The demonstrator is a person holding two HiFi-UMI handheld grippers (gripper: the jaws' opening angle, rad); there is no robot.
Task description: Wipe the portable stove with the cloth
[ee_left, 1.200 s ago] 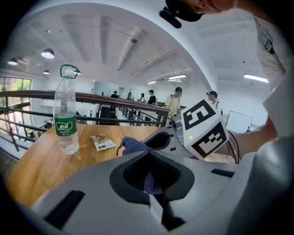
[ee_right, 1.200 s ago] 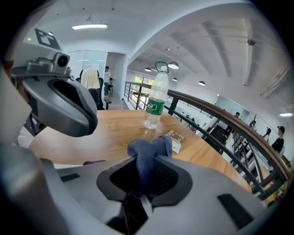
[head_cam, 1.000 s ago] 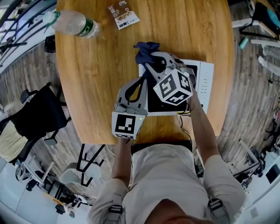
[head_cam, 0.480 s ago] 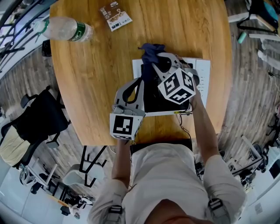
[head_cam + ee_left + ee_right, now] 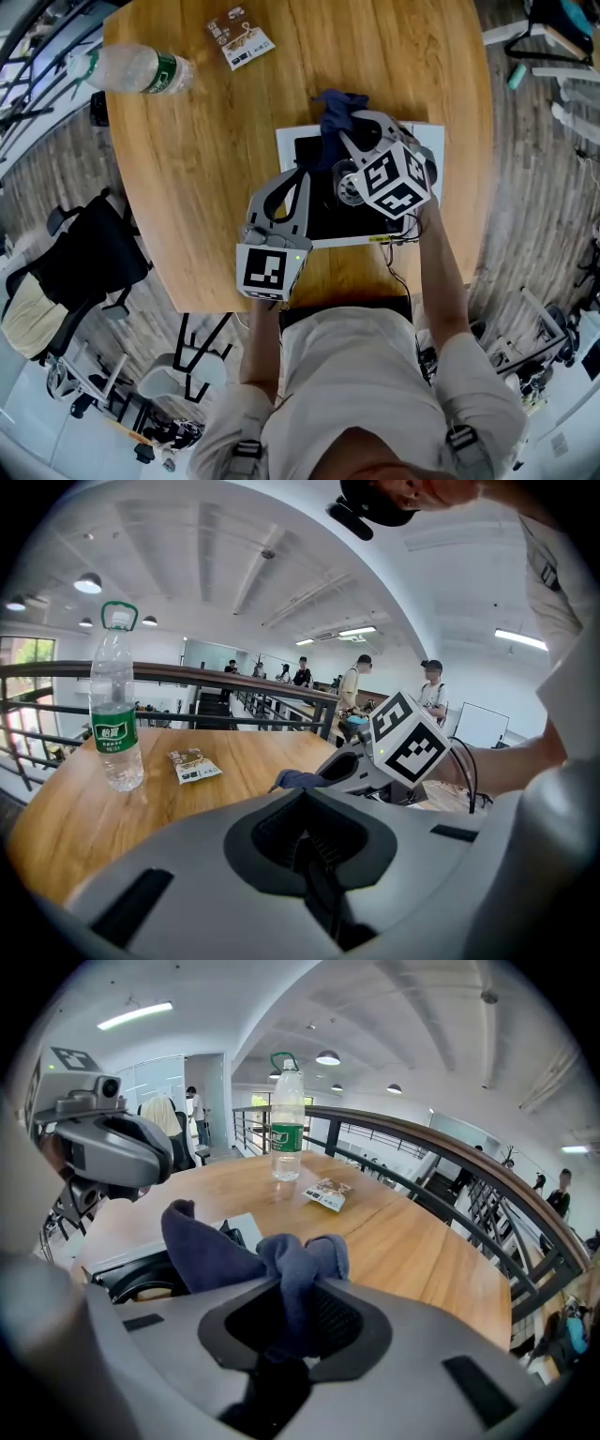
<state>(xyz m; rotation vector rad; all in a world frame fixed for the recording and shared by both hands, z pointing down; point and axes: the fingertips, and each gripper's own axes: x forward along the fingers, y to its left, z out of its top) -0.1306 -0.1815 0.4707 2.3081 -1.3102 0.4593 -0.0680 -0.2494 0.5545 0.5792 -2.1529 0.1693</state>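
My right gripper (image 5: 345, 131) pinches the dark blue cloth (image 5: 337, 105) between its jaws. The bunch lies at the far edge of the portable stove (image 5: 292, 142), which sits on the desk (image 5: 206, 169) right of centre. My left gripper (image 5: 296, 180) is pressed together on nothing, by the stove's left side. To wipe well, I judge I should press the cloth flat, drag it in overlapping strokes across the black top, and brace the stove so it doesn't slide.
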